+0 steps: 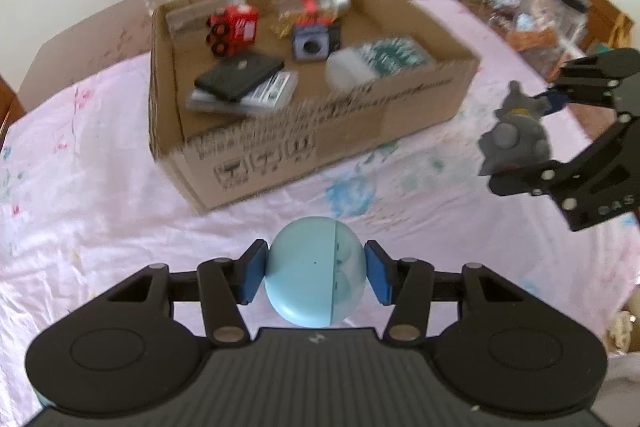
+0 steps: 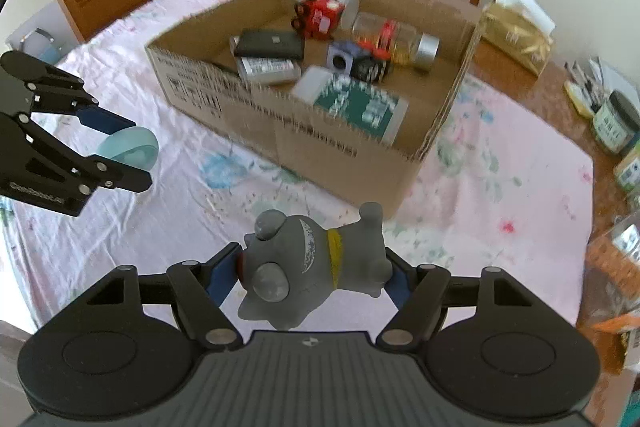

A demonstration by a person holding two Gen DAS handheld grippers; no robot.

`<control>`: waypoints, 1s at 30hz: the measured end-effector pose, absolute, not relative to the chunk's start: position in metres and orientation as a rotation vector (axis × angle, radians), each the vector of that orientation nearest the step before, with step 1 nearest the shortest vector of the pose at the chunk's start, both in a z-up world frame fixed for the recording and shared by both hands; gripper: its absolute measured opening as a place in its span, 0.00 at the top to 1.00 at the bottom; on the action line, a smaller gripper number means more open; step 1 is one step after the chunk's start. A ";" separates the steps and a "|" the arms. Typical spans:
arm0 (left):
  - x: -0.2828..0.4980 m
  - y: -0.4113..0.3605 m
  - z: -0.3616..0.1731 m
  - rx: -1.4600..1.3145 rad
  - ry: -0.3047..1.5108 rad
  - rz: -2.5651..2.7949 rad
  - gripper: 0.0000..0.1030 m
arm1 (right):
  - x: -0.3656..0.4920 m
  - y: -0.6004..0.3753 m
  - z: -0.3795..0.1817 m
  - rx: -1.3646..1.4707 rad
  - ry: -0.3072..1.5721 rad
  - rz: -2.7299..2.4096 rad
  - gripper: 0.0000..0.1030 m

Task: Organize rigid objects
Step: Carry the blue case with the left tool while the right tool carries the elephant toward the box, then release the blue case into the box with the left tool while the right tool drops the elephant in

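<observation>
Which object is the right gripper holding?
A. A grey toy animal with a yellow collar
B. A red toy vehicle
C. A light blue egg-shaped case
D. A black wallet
A: in the right wrist view the right gripper has its blue pads pressed on either side of the grey toy, which wears a yellow collar.

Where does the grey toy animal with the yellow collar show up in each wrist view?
Left wrist view: the grey toy animal is at the right edge, clamped in the right gripper.
Right wrist view: it sits bottom centre, between that gripper's blue pads.
Shared landmark: the open cardboard box, beyond the toy in both.
</observation>
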State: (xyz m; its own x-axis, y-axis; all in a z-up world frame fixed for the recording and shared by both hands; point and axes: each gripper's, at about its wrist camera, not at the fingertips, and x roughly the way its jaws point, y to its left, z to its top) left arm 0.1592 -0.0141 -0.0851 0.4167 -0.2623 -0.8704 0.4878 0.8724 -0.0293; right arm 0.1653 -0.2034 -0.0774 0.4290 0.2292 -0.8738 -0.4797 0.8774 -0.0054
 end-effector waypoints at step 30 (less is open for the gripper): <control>0.245 -0.042 -0.064 0.065 0.847 -0.364 0.01 | 0.226 -0.215 -0.024 -0.255 0.878 0.428 0.25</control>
State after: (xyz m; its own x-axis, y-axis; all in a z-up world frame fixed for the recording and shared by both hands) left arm 0.2445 -0.0425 -0.0640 0.6042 -0.2886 -0.7427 0.3398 0.9364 -0.0875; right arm 0.2256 -0.2147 -0.0238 0.5624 0.2563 -0.7861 -0.4616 0.8861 -0.0414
